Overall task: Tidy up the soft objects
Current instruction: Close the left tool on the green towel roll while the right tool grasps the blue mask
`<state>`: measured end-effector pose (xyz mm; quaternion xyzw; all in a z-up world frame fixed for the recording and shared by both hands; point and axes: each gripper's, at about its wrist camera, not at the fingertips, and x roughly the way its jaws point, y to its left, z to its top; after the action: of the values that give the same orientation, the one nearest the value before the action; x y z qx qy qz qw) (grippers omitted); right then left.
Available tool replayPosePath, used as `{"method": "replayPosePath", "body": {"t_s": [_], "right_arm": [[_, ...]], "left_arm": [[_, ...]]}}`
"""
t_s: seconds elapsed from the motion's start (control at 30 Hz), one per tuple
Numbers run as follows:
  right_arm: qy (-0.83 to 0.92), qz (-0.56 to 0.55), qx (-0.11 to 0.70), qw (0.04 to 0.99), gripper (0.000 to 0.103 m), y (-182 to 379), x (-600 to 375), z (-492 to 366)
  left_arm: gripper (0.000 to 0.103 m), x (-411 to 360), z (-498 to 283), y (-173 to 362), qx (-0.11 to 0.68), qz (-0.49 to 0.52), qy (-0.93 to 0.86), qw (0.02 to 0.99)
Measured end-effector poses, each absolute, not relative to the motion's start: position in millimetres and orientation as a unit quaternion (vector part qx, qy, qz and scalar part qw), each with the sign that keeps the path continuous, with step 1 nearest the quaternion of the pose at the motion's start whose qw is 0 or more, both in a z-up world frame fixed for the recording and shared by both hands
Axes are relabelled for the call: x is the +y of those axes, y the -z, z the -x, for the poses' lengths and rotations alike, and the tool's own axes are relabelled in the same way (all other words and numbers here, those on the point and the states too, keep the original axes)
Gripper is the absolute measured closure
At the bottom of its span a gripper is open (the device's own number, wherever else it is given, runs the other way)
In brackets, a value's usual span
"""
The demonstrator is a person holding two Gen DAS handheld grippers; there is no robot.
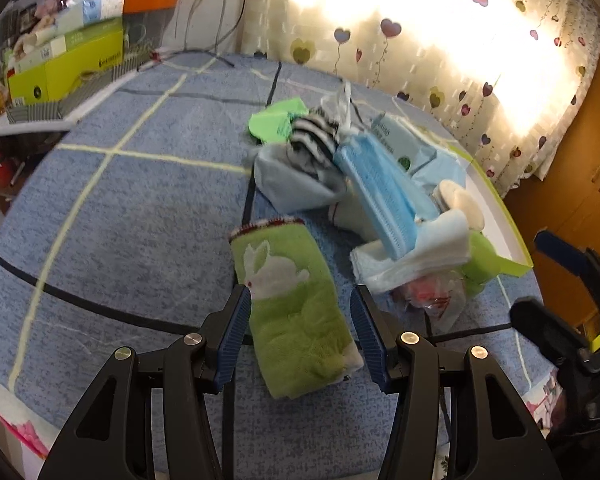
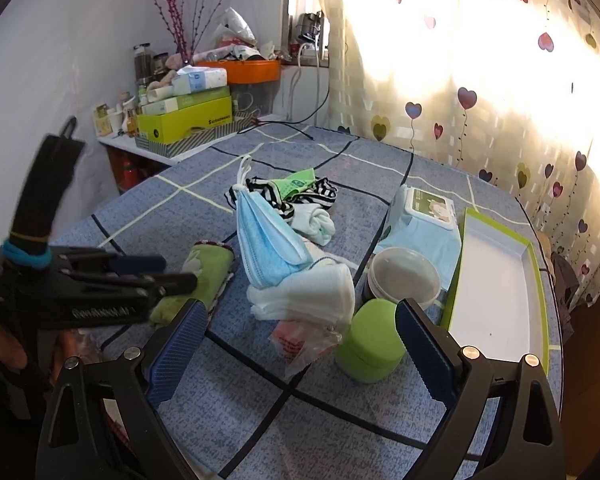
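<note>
— Left gripper?
— Mine's spread wide at lower centre, fingers either side of the green rabbit sock, gripping nothing.
— Right gripper?
— Wide too, empty, just before the white cloths.

Green rabbit-print sock: lies flat on the blue checked bedcover, red-trimmed cuff at the far end. Blue face masks: stacked, propped tilted against the folded white cloths just right of the sock. Striped black-and-white socks and rolled white sock: farther back, touching.
</note>
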<state>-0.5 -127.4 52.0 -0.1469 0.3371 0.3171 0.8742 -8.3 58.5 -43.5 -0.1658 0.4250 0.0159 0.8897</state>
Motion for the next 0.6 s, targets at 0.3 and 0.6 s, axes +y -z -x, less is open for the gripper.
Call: {"method": "replayPosePath", "body": {"t_s": [0.3, 0.6], "right_arm": [[-0.333, 0.16, 0.332, 0.868, 0.015, -47.7, -99.6, -22.9], [-0.352, 0.186, 0.344, 0.85, 0.029, -31.1, -64.3, -54.9]], "left_arm": [[0.05, 60.4, -2.5, 64.7, 0.449, 0.174, -0.018, 0.876], [0.05, 66.2, -8.5, 70.2, 0.444, 0.177, -0.009, 0.878]]}}
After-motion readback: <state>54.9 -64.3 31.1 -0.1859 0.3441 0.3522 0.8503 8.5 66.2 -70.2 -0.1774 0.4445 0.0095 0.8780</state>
